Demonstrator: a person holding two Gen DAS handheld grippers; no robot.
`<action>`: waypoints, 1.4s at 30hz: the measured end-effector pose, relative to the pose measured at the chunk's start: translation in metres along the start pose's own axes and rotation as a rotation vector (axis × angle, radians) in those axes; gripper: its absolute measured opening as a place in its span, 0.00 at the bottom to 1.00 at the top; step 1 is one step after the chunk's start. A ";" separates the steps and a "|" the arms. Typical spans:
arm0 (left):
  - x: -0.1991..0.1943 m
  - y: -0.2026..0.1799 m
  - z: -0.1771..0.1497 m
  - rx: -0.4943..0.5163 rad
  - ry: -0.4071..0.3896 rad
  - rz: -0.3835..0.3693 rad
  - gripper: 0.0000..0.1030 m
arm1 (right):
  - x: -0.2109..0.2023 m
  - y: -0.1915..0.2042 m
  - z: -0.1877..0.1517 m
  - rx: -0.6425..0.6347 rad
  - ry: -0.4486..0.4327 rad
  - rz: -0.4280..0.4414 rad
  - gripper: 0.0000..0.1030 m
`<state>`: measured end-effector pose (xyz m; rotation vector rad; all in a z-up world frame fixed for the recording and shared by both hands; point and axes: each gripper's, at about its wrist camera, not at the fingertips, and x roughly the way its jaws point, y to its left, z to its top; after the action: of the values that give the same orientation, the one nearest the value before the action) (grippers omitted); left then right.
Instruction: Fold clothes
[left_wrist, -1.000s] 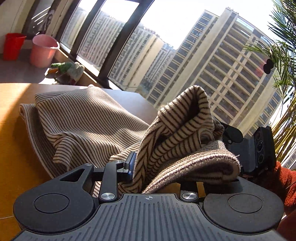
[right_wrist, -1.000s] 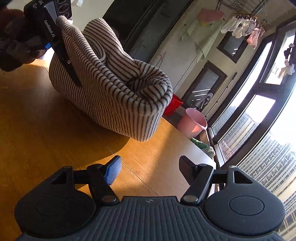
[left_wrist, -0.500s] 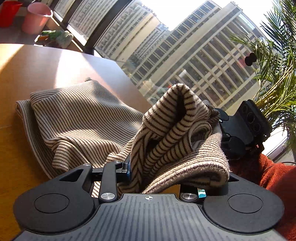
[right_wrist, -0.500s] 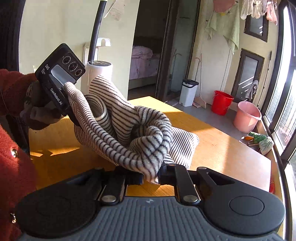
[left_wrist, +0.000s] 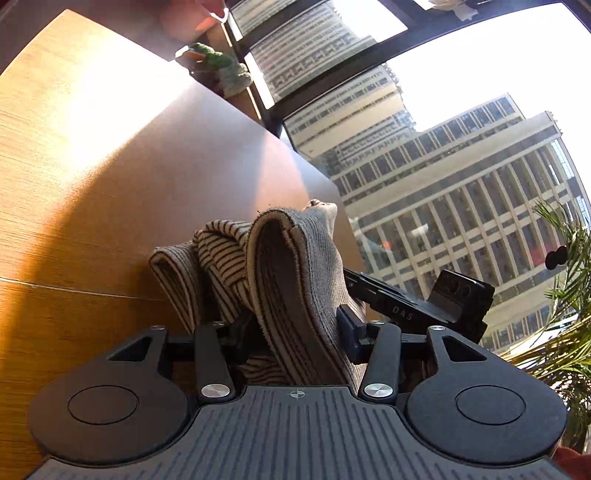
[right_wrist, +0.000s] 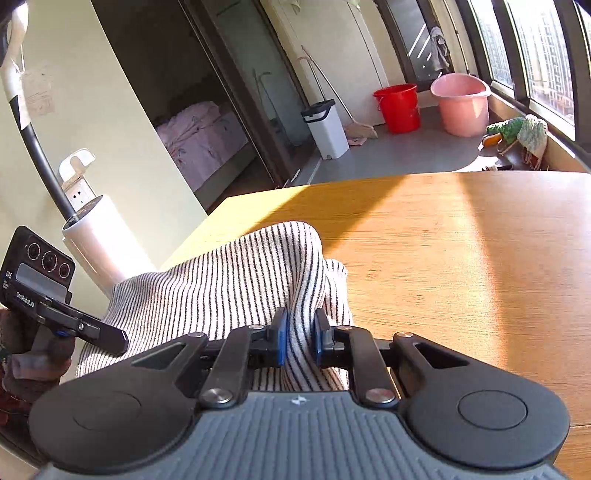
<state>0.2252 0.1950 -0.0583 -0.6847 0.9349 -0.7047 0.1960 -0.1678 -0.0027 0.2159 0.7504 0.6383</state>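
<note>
Both claws — left claw (left_wrist: 295, 328), right claw (right_wrist: 298, 341) — pinch the striped garment (right_wrist: 229, 280), seemingly above the table (right_wrist: 461, 258).

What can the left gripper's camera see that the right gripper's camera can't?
Only the left wrist view shows the tall buildings outside and the palm plant. Only the right wrist view shows the red bucket, the pink bucket, the white bin and the bed. Both show the striped garment, the wooden table, and each other's gripper: the left gripper and the right gripper both pinch the cloth.
</note>
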 end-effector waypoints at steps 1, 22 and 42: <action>-0.007 -0.003 0.003 0.033 -0.037 0.040 0.48 | -0.002 -0.002 -0.002 0.012 -0.009 0.000 0.13; 0.067 -0.068 -0.010 0.521 -0.086 0.307 0.66 | -0.040 0.012 -0.023 0.072 -0.043 -0.086 0.13; 0.024 -0.072 -0.022 0.555 -0.137 0.281 0.78 | 0.004 0.042 0.015 0.001 -0.102 -0.083 0.78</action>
<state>0.1993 0.1290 -0.0226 -0.1049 0.6478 -0.6181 0.1895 -0.1314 0.0228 0.2156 0.6581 0.5446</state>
